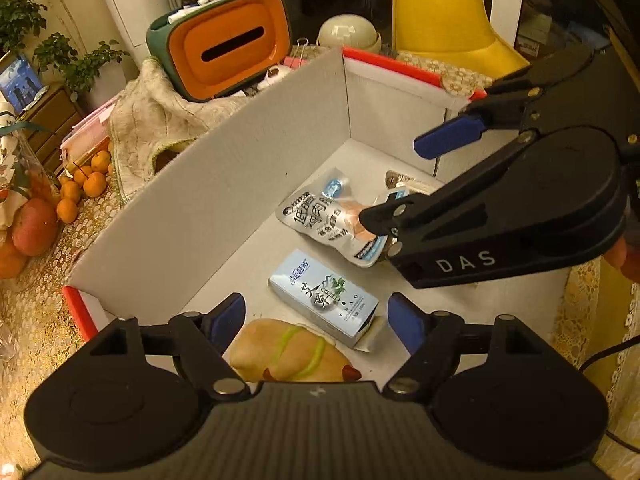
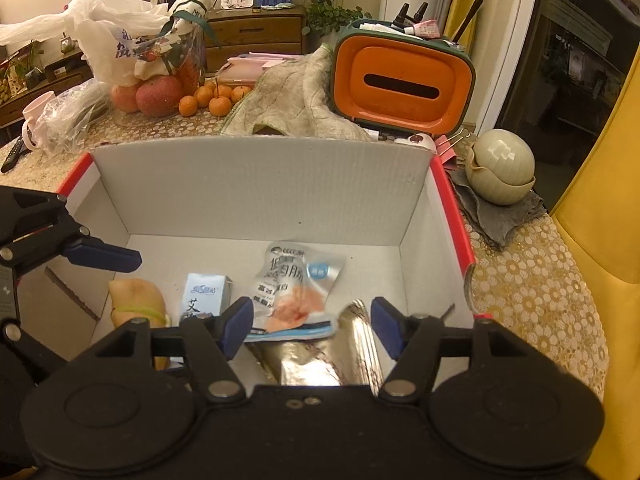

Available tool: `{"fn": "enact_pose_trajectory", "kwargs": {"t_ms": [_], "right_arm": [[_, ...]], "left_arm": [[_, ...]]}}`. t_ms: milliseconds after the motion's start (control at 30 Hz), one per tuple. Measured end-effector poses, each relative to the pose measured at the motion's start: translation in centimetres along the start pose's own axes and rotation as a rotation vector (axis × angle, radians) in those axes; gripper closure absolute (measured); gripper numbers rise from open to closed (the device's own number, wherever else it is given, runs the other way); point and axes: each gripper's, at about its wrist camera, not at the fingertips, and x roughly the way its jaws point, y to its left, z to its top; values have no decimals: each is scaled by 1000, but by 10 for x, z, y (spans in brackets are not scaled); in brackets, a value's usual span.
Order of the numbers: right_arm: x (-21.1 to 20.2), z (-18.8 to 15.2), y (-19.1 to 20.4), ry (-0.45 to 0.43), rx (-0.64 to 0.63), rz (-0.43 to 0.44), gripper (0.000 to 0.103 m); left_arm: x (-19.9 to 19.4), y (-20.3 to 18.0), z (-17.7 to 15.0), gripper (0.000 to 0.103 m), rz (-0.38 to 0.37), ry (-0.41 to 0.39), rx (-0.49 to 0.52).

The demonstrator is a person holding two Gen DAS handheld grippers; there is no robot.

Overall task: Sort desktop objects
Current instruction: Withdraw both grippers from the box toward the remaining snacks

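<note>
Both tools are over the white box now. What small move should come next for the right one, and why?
Probably lift the right tool straight up out of the box. Its jaws stand open, and the gold foil packet lies loose between them on the box floor, beside the silver snack pouch, so it looks already dropped. The left tool is open too, above the brown pouch.

Both wrist views look steeply down, close, into the same white box (image 1: 224, 184); the left view also catches the right gripper (image 1: 400, 184).
</note>
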Motion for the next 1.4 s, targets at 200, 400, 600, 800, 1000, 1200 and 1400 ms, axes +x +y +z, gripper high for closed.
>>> {"fn": "enact_pose_trajectory", "kwargs": {"t_ms": [200, 400, 600, 800, 1000, 1200, 1400], "right_arm": [[-13, -2, 1, -22, 8, -3, 39], [-31, -3, 5, -45, 13, -8, 39], [-54, -4, 15, -72, 11, -3, 39], [-80, -7, 28, -104, 2, 6, 39], [-104, -11, 44, -137, -10, 27, 39], [-125, -16, 65, -170, -24, 70, 38], [-141, -20, 89, -206, -36, 96, 38]], "left_arm": [[-16, -3, -2, 25, 0, -31, -3], [-39, -5, -8, 25, 4, -72, -17], [-66, -5, -18, 25, 13, -111, -40], [-93, -2, -34, 25, 27, -157, -74], [-119, 3, -55, 25, 55, -195, -118], [-146, 10, -78, 25, 76, -232, -174], [-171, 16, -101, 25, 92, -261, -222]]}}
